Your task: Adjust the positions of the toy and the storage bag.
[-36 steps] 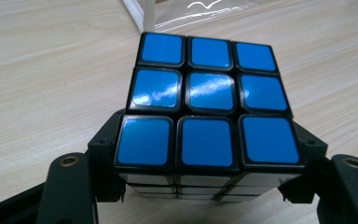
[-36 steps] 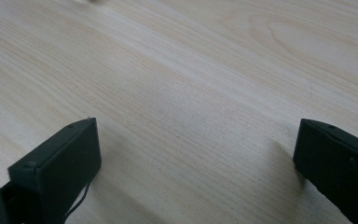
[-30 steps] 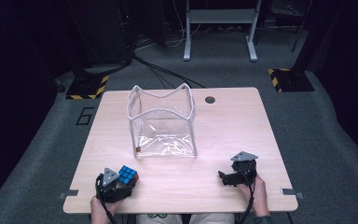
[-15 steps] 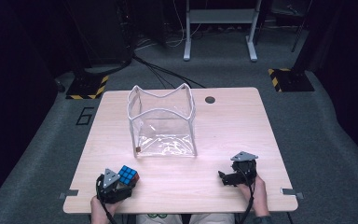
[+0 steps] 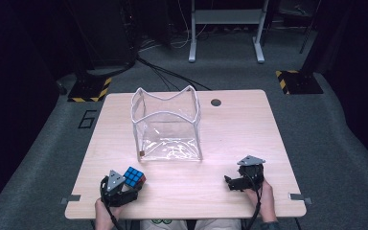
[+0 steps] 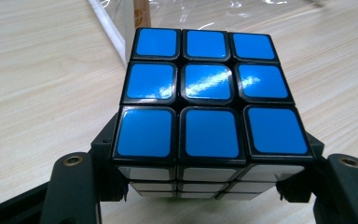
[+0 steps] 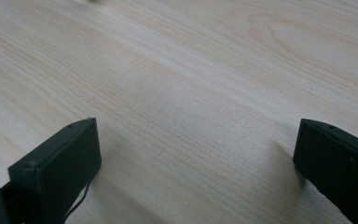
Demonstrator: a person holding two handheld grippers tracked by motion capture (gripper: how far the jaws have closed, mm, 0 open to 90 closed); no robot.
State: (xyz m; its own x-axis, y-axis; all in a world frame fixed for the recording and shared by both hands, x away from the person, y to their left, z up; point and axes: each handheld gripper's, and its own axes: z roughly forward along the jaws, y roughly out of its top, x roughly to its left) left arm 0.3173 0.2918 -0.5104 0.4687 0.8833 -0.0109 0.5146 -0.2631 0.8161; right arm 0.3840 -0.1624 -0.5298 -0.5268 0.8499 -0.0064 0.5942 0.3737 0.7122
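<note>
A: What is the left hand-held gripper (image 5: pixel 127 184) doing?

B: It is clamping a puzzle cube (image 6: pixel 205 112), its black jaws pressing on the cube's two opposite sides. The cube is sitting between the jaws at the near left corner of the pale wood-grain surface (image 5: pixel 239 129), glossy blue face up, with white stickers on the side facing the gripper's camera.

A: Which way is it pointing?

B: Being a cube, it is showing no long axis (nine square tiles in black plastic seams on every visible face); in the high view it is sitting slightly turned, one corner aiming away from the gripper.

A: And beyond it?

B: A clear soft-plastic box (image 5: pixel 166 125), open-topped with white-edged, sagging walls, is standing just ahead of the left gripper.

A: The right hand-held gripper (image 7: pixel 196 158)?

B: Its jaws are standing wide apart over bare wood, gripping nothing.
</note>
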